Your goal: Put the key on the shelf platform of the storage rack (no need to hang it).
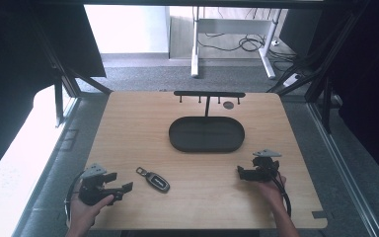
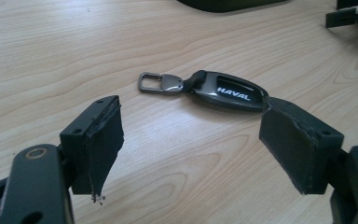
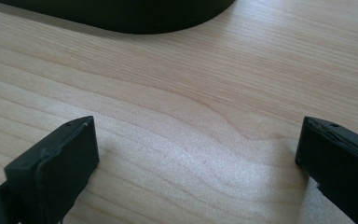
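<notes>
The car key point(image 1: 154, 179) lies flat on the wooden table point(image 1: 128, 128), near its front edge, with its metal clasp pointing to about 10 o'clock in the high view. The left gripper point(image 1: 120, 186) rests on the table at about 8 o'clock from the key, close but apart from it; its jaws stand wide open and hold nothing. In the left gripper view the key point(image 2: 226, 91) lies just ahead of the jaws, nearer to the right one. To do the grasp well, the person should probably move the gripper forward and a little toward that side, so that the dark body (not the thin clasp) comes between the pads, and then close slowly, because a flat key can slide on smooth wood. The right gripper point(image 1: 241, 173) waits well apart at 3 o'clock, also open and empty. The black oval tray point(image 1: 177, 140) with its hook stand point(image 1: 208, 94) is at 1 o'clock from the key. Nothing stands between the left gripper and the key.
</notes>
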Demonstrator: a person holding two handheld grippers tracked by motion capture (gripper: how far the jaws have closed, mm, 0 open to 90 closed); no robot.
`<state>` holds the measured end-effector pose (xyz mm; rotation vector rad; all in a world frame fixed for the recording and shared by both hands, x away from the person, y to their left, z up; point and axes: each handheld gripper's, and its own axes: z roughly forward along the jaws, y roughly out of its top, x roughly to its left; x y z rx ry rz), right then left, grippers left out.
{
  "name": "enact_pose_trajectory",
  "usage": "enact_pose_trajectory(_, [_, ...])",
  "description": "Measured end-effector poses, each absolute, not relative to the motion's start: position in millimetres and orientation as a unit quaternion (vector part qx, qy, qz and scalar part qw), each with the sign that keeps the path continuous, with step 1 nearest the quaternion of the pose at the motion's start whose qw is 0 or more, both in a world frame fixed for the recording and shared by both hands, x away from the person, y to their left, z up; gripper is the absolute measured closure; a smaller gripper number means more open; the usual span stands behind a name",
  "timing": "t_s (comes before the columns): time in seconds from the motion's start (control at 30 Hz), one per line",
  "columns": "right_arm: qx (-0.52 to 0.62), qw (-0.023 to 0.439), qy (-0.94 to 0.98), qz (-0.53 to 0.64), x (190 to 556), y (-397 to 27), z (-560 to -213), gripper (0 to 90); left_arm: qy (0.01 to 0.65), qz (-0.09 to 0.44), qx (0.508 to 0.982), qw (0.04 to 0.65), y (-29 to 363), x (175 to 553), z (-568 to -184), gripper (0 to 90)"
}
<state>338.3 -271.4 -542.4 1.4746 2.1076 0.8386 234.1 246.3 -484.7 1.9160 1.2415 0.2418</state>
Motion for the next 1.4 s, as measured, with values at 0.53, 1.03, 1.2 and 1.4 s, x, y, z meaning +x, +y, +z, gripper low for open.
enact_pose_trajectory(0.53, [0.489, 0.189, 0.787, 0.325, 309.8, -279.6, -512.4, 18.8, 0.493, 0.100, 0.759, 0.413, 250.6, 233.0, -482.5, 21.8])
enact_pose_trajectory(1.03, [0.479, 0.182, 0.791, 0.333, 305.7, -278.6, -508.3, 23.8, 0.495, 0.099, 0.757, 0.415, 252.7, 233.2, -482.6, 21.8])
enact_pose_trajectory(1.2, [0.480, 0.180, 0.791, 0.334, 306.1, -279.6, -507.7, 24.9, 0.494, 0.097, 0.758, 0.414, 252.6, 233.4, -483.1, 21.8])
enact_pose_trajectory(1.4, [0.476, 0.181, 0.791, 0.338, 304.4, -277.9, -504.2, 26.1, 0.495, 0.099, 0.758, 0.414, 253.5, 232.8, -481.8, 21.8])
